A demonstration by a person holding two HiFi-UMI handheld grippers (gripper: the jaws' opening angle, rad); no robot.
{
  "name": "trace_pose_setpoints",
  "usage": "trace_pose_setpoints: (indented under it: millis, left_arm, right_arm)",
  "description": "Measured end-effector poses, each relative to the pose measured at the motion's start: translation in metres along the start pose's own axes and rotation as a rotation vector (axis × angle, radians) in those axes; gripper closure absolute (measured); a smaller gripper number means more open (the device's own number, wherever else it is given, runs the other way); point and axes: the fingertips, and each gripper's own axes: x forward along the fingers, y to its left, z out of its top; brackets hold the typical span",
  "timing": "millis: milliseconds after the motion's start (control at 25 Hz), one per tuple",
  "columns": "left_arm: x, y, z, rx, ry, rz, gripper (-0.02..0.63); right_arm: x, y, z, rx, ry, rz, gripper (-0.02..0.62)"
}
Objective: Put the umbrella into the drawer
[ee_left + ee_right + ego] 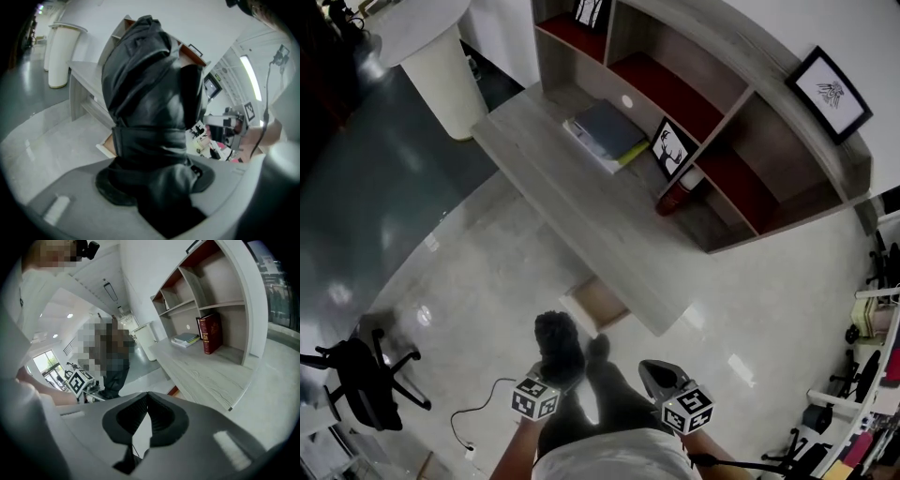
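Observation:
A black folded umbrella with a strap round it stands up between the jaws of my left gripper, which is shut on it. In the left gripper view the umbrella fills the middle and hides most of what lies beyond my left gripper. My right gripper hangs beside it, to the right. Its ribbed pads meet at the tip with nothing between them. An open wooden drawer juts out under the grey desk, just ahead of both grippers. A corner of the drawer shows past the umbrella.
On the desk lie stacked books, a framed deer picture and a red book beside the shelf unit. A white round column stands far left. An office chair and a floor cable are near left.

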Motion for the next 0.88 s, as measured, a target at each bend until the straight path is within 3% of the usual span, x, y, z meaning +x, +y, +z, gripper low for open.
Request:
trace_pose_setpoints:
  millis: [400, 880]
  left_arm:
    - [0.082, 0.077, -0.027, -0.069, 0.073, 0.040, 0.359]
    - [0.177, 0.132, -0.073, -0.123, 0.199, 0.020, 0.359]
  right_arm:
    - [0.056, -0.027, -0.008, -0.004, 0.063, 0.052, 0.591]
    - [0.098, -0.048, -0.028, 0.006, 0.105, 0.076, 0.591]
